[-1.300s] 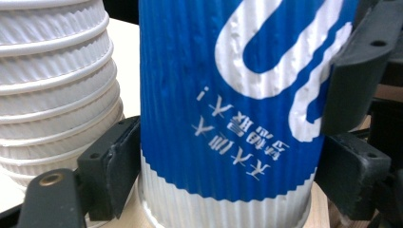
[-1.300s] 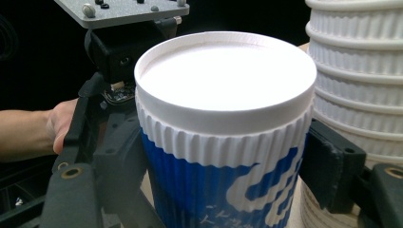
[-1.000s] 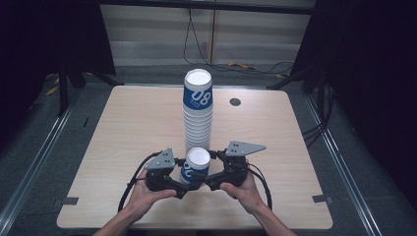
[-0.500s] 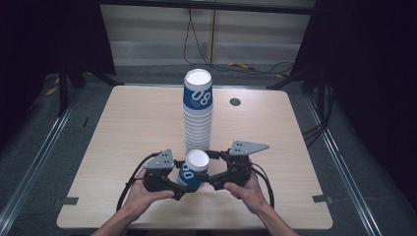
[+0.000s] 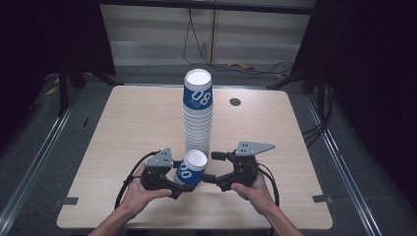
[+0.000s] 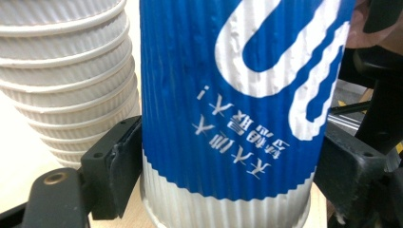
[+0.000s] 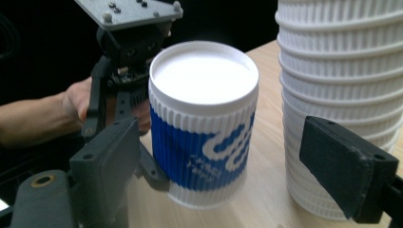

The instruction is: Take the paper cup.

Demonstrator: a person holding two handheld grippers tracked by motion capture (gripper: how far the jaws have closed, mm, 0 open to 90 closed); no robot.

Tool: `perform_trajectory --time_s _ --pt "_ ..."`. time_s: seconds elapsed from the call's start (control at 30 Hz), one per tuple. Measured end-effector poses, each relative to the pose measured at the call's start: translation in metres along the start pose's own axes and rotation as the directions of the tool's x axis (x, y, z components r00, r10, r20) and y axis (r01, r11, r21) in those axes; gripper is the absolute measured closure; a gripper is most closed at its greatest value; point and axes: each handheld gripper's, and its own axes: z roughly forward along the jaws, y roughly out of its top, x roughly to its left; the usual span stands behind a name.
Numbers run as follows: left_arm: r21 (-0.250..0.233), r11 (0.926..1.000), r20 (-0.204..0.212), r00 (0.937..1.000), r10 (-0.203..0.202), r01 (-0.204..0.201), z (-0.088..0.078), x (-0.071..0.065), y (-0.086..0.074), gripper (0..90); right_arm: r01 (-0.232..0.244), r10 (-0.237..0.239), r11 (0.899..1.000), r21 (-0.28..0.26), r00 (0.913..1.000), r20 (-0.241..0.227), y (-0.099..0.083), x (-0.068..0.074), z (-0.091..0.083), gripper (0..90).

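**While left clamps single cup, right waits open beside stack**

Though wide and mostly bare, table [image 5: 123,128] carries a tall stack of ribbed cups [image 5: 197,115] at centre, upside down, top one blue w/ white print, white ones below. Stands right behind the work area, base just beyond the single cup [image 5: 191,168]. Small dark round spot [image 5: 235,102] on tabletop to the stack's right, well apart. Dark surroundings, cables on floor past far edge.

Single cup: blue and white, inverted, white base facing up, tilted a bit, near table's front edge, just in front of stack. Whether rim touches tabletop: can't tell. Same cup up close in left gripper view [image 6: 237,109], print upside down, stack's white ribs [image 6: 66,76] just beside it.

Left gripper [image 5: 178,179]: jaws closed onto single cup's sides, one pad each side, both pressed to the ribbed wall per left gripper view. Held by person's left hand [image 5: 135,194].

Right gripper [image 5: 215,167]: jaws spread wide, nothing between them touching; tips near cup's right side. In right gripper view, cup [image 7: 204,123] sits between the jaws, nearer one, w/ clear gap to the other; stack [image 7: 342,95] behind the far jaw. Right hand [image 5: 253,191] grips it from behind.
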Motion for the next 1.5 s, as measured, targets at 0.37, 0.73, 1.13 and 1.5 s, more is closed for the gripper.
perform_trajectory --time_s 0.37,0.73,1.13,1.5 --pt "0.066 0.9975 -0.018 0.9996 -0.023 0.024 -0.003 0.005 -0.002 18.6 0.008 -0.008 0.998 0.069 1.0 0.001 -0.002 -0.005 -0.005 15.3" --pt "0.12 0.9927 -0.034 0.9994 -0.01 0.014 -0.008 0.008 0.003 18.7 0.015 -0.014 0.994 0.108 0.9998 -0.014 -0.005 -0.007 -0.007 18.1" --pt "0.225 0.9738 -0.02 0.9989 0.042 -0.037 -0.009 0.005 0.008 18.8 0.068 -0.067 0.973 0.223 0.9977 -0.008 -0.005 -0.006 0.002 22.0" --pt "0.319 0.9441 0.02 0.9965 0.081 -0.083 -0.002 0.001 0.013 19.0 0.098 -0.094 0.929 0.356 0.9952 -0.027 -0.004 -0.006 0.011 17.8"
